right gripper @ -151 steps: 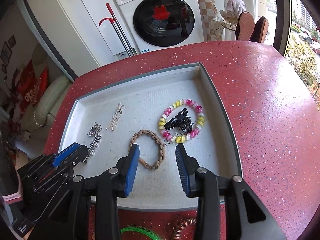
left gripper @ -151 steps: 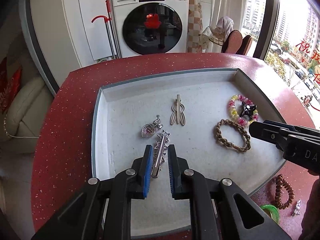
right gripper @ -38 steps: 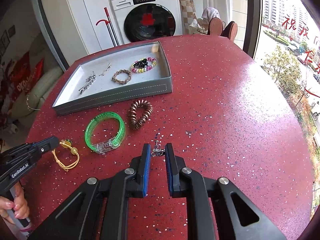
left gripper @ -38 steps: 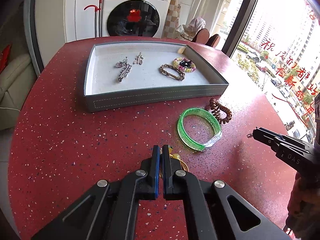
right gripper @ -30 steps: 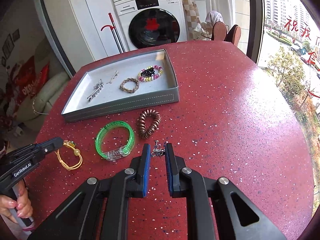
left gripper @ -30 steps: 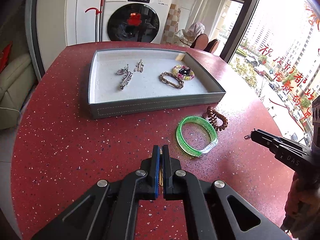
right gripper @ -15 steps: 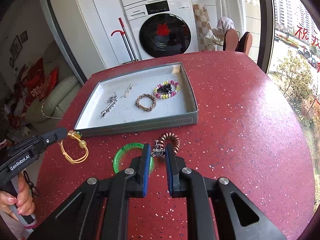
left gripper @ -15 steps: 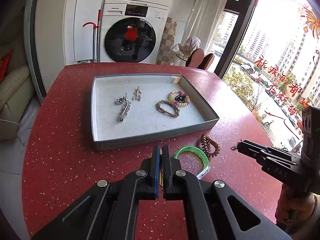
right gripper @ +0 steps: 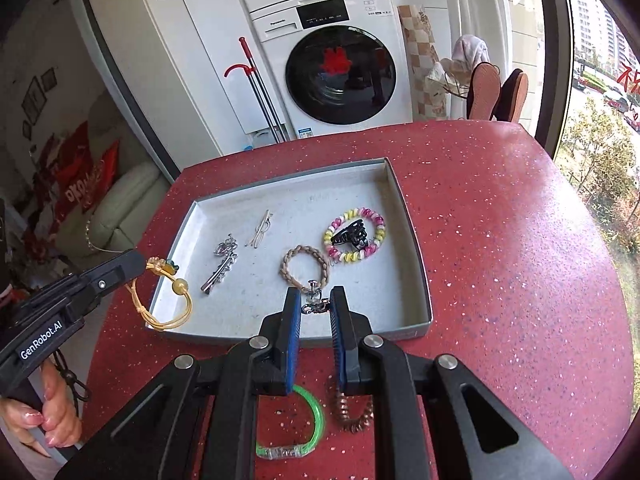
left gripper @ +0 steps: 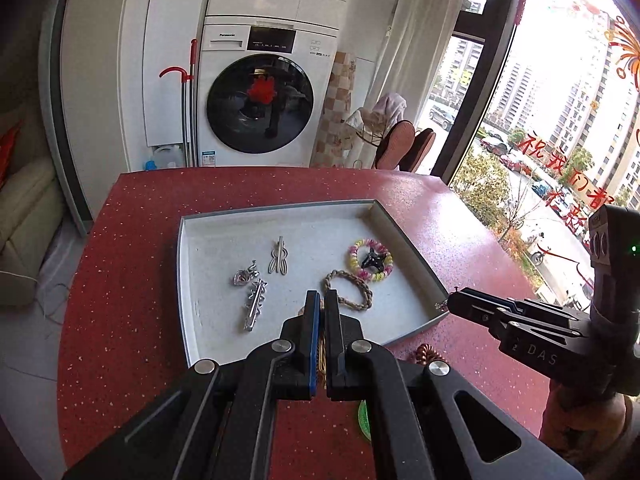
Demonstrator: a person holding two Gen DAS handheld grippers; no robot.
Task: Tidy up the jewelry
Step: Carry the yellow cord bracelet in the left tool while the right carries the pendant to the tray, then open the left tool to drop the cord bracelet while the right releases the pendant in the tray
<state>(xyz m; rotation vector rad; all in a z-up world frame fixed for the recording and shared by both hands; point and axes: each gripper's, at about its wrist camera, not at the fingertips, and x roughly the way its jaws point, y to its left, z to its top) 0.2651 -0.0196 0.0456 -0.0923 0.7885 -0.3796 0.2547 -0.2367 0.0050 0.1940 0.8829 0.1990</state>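
Note:
My left gripper [left gripper: 322,298] is shut on a yellow cord bracelet [right gripper: 170,302] with a bead; it hangs over the grey tray's [right gripper: 416,240] front left corner. My right gripper [right gripper: 315,300] is shut on a small silver earring [right gripper: 313,298] and holds it above the tray's front edge. In the tray lie a silver hair clip [left gripper: 254,308], a heart pendant [left gripper: 242,278], a beige clip [left gripper: 279,260], a braided bracelet [left gripper: 348,288] and a pink-yellow coil band [left gripper: 370,260] around a black claw clip [left gripper: 374,259].
A green bangle [right gripper: 296,432] and a brown coil hair tie [right gripper: 352,412] lie on the red table [right gripper: 500,260] in front of the tray. A washing machine [left gripper: 260,92] stands behind the table, a window to the right.
Both grippers have lifted their pieces off the table and moved forward to the tray. The bangle and coil tie now lie under and behind them.

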